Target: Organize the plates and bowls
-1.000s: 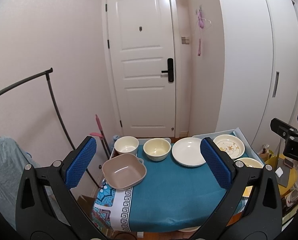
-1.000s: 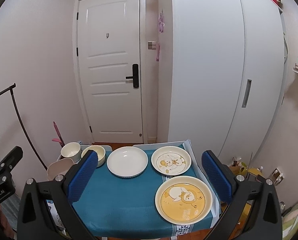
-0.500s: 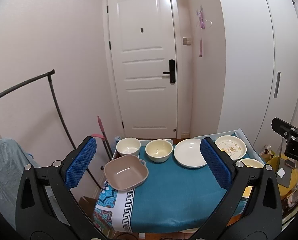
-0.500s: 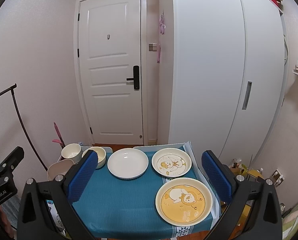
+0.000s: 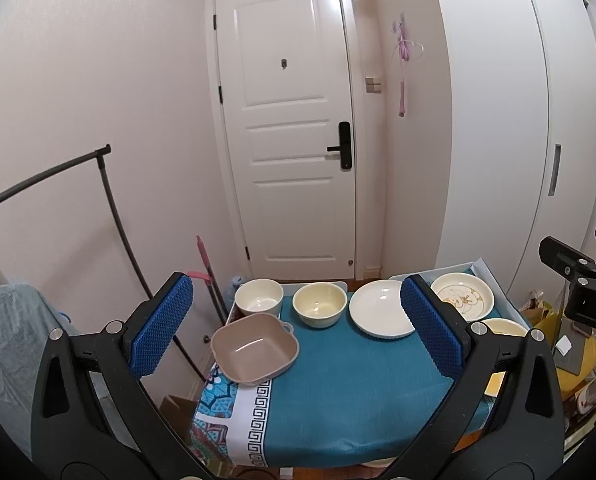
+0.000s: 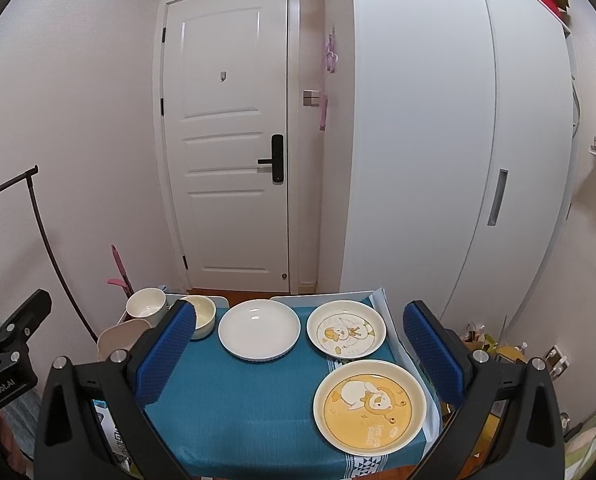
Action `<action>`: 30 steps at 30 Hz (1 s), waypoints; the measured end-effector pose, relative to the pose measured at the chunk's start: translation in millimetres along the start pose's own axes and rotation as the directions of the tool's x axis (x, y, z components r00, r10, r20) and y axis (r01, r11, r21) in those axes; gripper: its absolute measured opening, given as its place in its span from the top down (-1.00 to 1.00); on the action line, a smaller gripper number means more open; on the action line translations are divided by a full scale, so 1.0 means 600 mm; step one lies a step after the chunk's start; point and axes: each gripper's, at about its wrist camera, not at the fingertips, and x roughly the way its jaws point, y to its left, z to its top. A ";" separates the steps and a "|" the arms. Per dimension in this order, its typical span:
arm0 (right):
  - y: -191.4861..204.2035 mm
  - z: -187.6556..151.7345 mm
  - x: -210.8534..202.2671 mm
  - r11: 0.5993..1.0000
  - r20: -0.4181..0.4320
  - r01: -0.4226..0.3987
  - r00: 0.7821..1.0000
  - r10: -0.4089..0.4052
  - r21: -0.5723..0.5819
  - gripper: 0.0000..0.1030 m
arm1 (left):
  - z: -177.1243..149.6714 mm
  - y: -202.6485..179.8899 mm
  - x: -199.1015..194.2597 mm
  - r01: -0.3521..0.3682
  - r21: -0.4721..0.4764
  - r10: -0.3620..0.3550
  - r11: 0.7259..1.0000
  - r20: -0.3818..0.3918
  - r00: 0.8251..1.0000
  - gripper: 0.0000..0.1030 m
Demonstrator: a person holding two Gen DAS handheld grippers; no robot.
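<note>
Six dishes unmoved on teal tablecloth (image 5: 337,392) since a second ago — square bowl (image 5: 254,347) at left edge, yellow plate (image 6: 369,404) at right — left gripper (image 5: 298,324) and right gripper (image 6: 298,344) wide open, empty, drifting slightly closer: sorting not begun.
</note>
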 end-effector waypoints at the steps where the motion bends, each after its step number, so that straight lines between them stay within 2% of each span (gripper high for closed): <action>1: 0.001 0.001 0.000 1.000 0.001 -0.002 1.000 0.002 -0.002 -1.00 | 0.001 0.000 0.000 0.001 0.002 -0.001 1.000 0.000 1.000 -1.00; 5: 0.002 -0.001 0.007 1.000 0.000 -0.007 1.000 0.007 -0.005 -1.00 | 0.002 -0.007 0.018 0.038 0.019 -0.037 0.999 -0.023 0.999 -1.00; 9: -0.012 -0.015 0.033 1.000 -0.040 0.016 0.999 -0.016 0.008 -1.00 | 0.005 -0.031 0.063 0.127 0.051 -0.123 0.991 -0.076 0.989 -1.00; 11: -0.031 -0.029 0.055 0.999 -0.072 0.041 0.997 -0.039 0.026 -1.00 | 0.002 -0.052 0.093 0.181 0.072 -0.172 0.981 -0.115 0.978 -1.00; 13: -0.059 -0.052 0.083 0.997 -0.121 0.062 0.991 -0.055 0.055 -1.00 | -0.004 -0.074 0.126 0.262 0.080 -0.247 0.962 -0.164 0.955 -1.00; 17: -0.131 -0.103 0.127 0.987 -0.213 0.094 0.975 -0.065 0.132 -0.99 | -0.030 -0.133 0.205 0.389 0.063 -0.358 0.919 -0.279 0.891 -1.00; 20: -0.188 -0.140 0.151 0.980 -0.270 0.130 0.959 -0.085 0.153 -0.99 | -0.060 -0.183 0.254 0.450 0.051 -0.403 0.892 -0.363 0.840 -1.00; 22: -0.228 -0.163 0.169 0.977 -0.311 0.132 0.947 -0.076 0.165 -0.92 | -0.085 -0.221 0.283 0.489 0.044 -0.428 0.871 -0.418 0.801 -1.00; 24: -0.260 -0.184 0.187 0.977 -0.343 0.120 0.938 -0.053 0.177 -0.84 | -0.118 -0.264 0.309 0.526 0.029 -0.450 0.850 -0.478 0.754 -0.98; 26: -0.295 -0.208 0.212 0.975 -0.383 0.083 0.924 0.002 0.207 -0.70 | -0.149 -0.297 0.337 0.552 -0.005 -0.466 0.834 -0.544 0.698 -0.95; 28: -0.327 -0.231 0.239 0.969 -0.423 0.043 0.904 0.067 0.245 -0.57 | -0.188 -0.328 0.366 0.565 -0.066 -0.481 0.822 -0.612 0.628 -0.86; 29: -0.343 -0.244 0.256 0.965 -0.447 0.021 0.889 0.101 0.261 -0.46 | -0.203 -0.332 0.373 0.567 -0.095 -0.490 0.818 -0.633 0.600 -0.80; 30: -0.354 -0.255 0.270 0.962 -0.465 0.002 0.875 0.130 0.273 -0.37 | -0.220 -0.345 0.381 0.566 -0.135 -0.503 0.813 -0.653 0.566 -0.65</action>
